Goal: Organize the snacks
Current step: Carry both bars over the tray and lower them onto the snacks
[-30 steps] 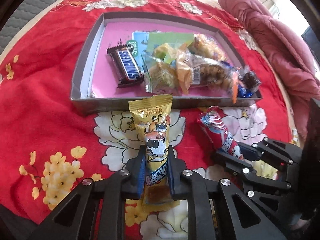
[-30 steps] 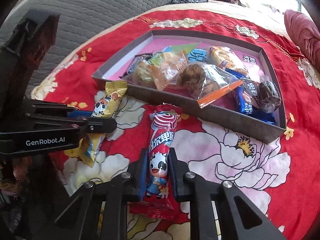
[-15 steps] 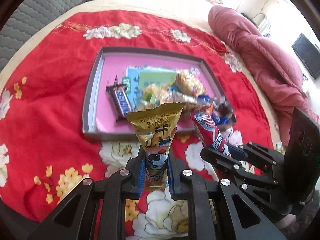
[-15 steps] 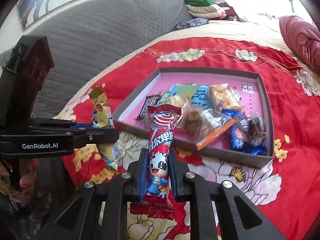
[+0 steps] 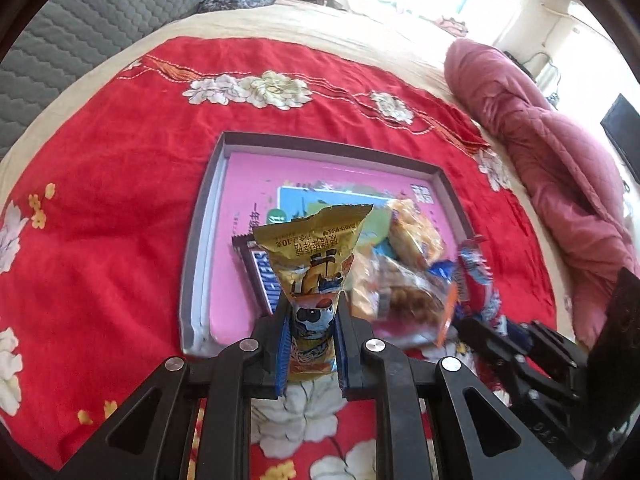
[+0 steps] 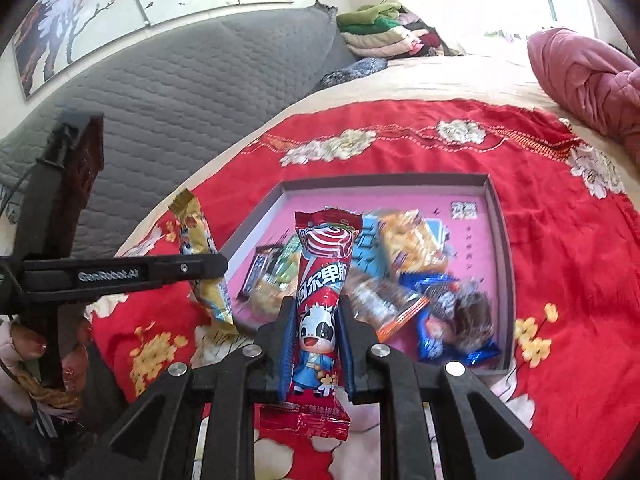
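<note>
We have lifted both snacks up off the red blanket (image 5: 120, 200), so now they hang over the box (image 5: 200, 240), ready to go in. Our left gripper (image 5: 310, 344) is clamped on the yellow pack (image 5: 316, 264). Our right gripper (image 6: 316, 344) is clamped on the red pack (image 6: 322, 280). Both packs are long, shiny and crinkly. The box is flat with low grey walls and a pink floor. About 6 snacks lie inside, we think; they blur together.

The yellow packet (image 5: 316, 276) hides part of the Snickers bar (image 5: 260, 276).
</note>
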### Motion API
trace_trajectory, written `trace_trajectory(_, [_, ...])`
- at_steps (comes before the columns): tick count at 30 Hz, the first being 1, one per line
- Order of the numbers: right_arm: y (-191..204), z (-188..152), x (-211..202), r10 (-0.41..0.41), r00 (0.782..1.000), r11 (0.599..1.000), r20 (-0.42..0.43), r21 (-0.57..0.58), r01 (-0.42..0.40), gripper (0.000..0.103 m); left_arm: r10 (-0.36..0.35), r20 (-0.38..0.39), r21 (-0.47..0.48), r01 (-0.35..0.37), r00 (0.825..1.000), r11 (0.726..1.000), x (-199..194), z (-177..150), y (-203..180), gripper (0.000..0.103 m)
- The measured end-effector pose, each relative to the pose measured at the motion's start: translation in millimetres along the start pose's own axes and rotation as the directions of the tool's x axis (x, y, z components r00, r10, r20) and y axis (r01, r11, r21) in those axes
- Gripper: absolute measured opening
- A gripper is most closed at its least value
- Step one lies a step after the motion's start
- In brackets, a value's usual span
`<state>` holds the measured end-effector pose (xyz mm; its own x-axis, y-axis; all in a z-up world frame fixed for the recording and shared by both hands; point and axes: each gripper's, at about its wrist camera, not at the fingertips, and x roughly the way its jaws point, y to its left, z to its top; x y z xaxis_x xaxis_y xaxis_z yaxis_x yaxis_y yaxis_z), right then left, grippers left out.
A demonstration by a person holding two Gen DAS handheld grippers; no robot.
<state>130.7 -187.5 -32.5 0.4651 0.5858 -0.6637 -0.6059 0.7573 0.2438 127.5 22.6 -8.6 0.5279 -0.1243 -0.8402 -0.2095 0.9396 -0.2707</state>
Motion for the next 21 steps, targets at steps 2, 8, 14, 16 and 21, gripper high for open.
trace_trajectory(2, [-3.6,4.4,2.2,-0.022,1.0,1.0,0.011,-0.002,0.022,0.02,0.013,0.018,-0.003,-0.013,1.0,1.0,3.1,5.6,1.8,0.019])
trace_trajectory(8, [-15.1,13.1,10.8,-0.051,0.998,0.999,0.02,0.003,0.051,0.02,0.032,0.03,0.012,-0.032,0.999,0.999,14.6,14.8,-2.1,0.019])
trace_trajectory(14, [-15.7,14.6,25.2,-0.084,0.996,0.996,-0.001,-0.027,0.084,0.02,0.042,0.01,0.018,-0.042,0.999,0.999,27.4,15.0,-3.9,0.019])
trace_trajectory(16, [-14.3,13.9,29.9,-0.099,0.995,0.994,-0.009,-0.039,0.099,0.02,0.044,0.005,0.021,-0.044,0.999,0.999,29.4,14.2,-4.1,0.019])
trace_trajectory(21, [-14.6,11.7,38.1,-0.135,0.991,0.99,-0.024,-0.045,0.133,0.02,0.049,0.002,0.037,-0.049,0.999,0.998,31.6,12.7,-5.5,0.019])
